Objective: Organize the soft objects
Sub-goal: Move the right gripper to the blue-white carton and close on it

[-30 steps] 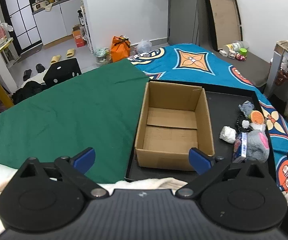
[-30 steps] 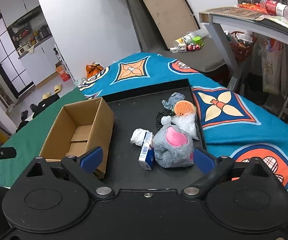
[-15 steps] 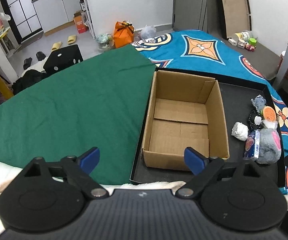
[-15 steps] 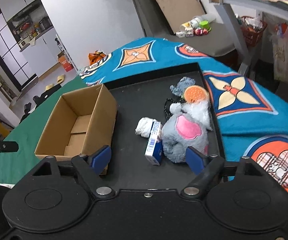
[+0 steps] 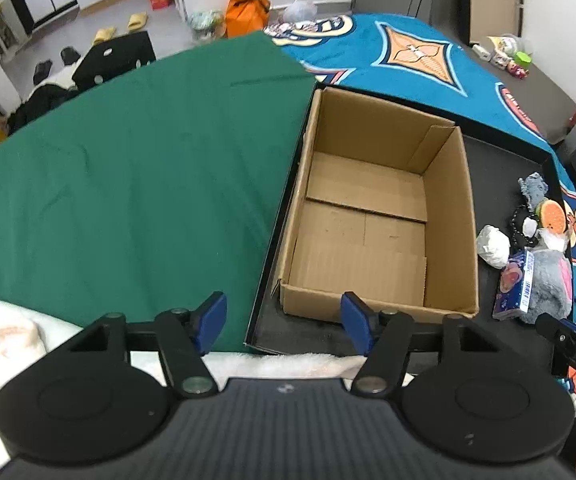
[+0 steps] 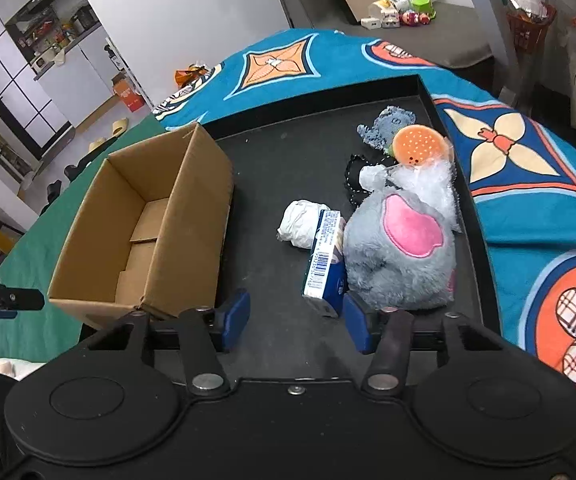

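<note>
Your right gripper (image 6: 295, 320), closing on nothing, hangs by the tray's (image 6: 311, 92) near edge, plush (image 6: 399, 256) just beyond.

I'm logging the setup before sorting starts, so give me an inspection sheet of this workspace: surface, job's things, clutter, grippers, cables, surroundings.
Surface: black tray on a bed with a green cloth and a blue patterned blanket.
Job's things: empty cardboard box on the tray; beside it a grey plush, white wad, small grey toy, orange round toy.
Clutter: blue carton leaning on the plush; black beaded string.
Grippers: left gripper and right gripper open, jaws just been closing, nothing between them.
Cables: nothing seen.
Surroundings: orange bag, slippers, kitchen cabinets.
</note>
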### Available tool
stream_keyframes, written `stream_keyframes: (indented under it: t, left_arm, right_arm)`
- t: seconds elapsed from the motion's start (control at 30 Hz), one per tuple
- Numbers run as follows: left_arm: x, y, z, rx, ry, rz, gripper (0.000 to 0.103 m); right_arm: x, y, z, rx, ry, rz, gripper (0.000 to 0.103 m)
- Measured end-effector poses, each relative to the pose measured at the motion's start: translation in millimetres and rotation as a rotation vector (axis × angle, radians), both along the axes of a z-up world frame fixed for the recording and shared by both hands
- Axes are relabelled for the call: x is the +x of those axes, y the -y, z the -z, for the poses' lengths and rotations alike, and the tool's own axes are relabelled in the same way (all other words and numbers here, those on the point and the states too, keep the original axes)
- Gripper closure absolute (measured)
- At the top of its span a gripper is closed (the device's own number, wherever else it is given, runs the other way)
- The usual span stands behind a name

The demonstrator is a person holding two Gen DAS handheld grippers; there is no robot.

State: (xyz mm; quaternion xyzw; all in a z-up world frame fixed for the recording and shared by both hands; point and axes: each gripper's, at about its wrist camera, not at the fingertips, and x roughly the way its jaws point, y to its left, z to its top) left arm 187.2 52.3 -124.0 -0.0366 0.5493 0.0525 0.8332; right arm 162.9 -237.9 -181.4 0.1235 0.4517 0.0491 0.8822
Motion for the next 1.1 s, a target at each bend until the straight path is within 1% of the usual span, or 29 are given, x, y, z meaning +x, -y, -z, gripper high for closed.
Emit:
stream_keyframes:
  t: [0.1,0.17,0.23,0.37,0.47,0.57,0.63,0.67,0.73,0.8,0.9,0.97,1.0,1.03,1.1]
  left_arm:
    - [7,-1,7,0.006,-0.029,-0.013,0.048]
    - [13,-2,12,0.004,-0.046,-0.02,0.053]
    - [20,-2,15,0.003,-0.056,-0.03,0.056]
    - [34,-5,23,0.017,-0.074,-0.063,0.057]
    - [43,-4,33,0.031,-0.113,-0.058,0.06]
    - [48,-6,39,0.027,-0.138,-0.065,0.064]
    - [51,-6,41,0.032,-0.15,-0.068,0.068]
    - [52,-6,43,0.032,-0.155,-0.065,0.069]
    - [57,-4,44,0.023,-0.164,-0.033,0.069]
    - [61,3,43,0.044,-0.16,0.031,0.069]
    - [65,11,42,0.093,-0.136,0.106,0.069]
    - [67,9,45,0.106,-0.145,0.112,0.085]
    - [67,6,46,0.081,-0.151,0.11,0.089]
    - [67,4,46,0.064,-0.151,0.109,0.095]
    - [64,5,43,0.064,-0.13,0.126,0.095]
  right_arm:
    - [7,-2,5,0.007,-0.018,-0.001,0.055]
    - [13,-3,8,0.003,-0.029,-0.001,0.055]
    - [18,-5,12,-0.001,-0.041,-0.002,0.055]
    - [27,-6,19,-0.004,-0.069,-0.005,0.055]
    - [33,-8,23,-0.008,-0.08,-0.011,0.055]
    - [39,-9,26,-0.021,-0.084,-0.018,0.057]
    - [42,-10,29,-0.033,-0.091,-0.016,0.063]
    - [43,-10,32,-0.035,-0.098,-0.014,0.064]
    - [45,-10,35,-0.037,-0.108,-0.009,0.072]
    - [47,-11,39,-0.051,-0.111,-0.012,0.079]
    - [50,-11,42,-0.066,-0.12,-0.011,0.081]
    - [49,-11,41,-0.069,-0.112,-0.009,0.083]
    - [48,-10,39,-0.07,-0.105,-0.006,0.083]
    - [47,-11,38,-0.073,-0.1,-0.005,0.083]
    - [45,-10,34,-0.073,-0.094,-0.002,0.084]
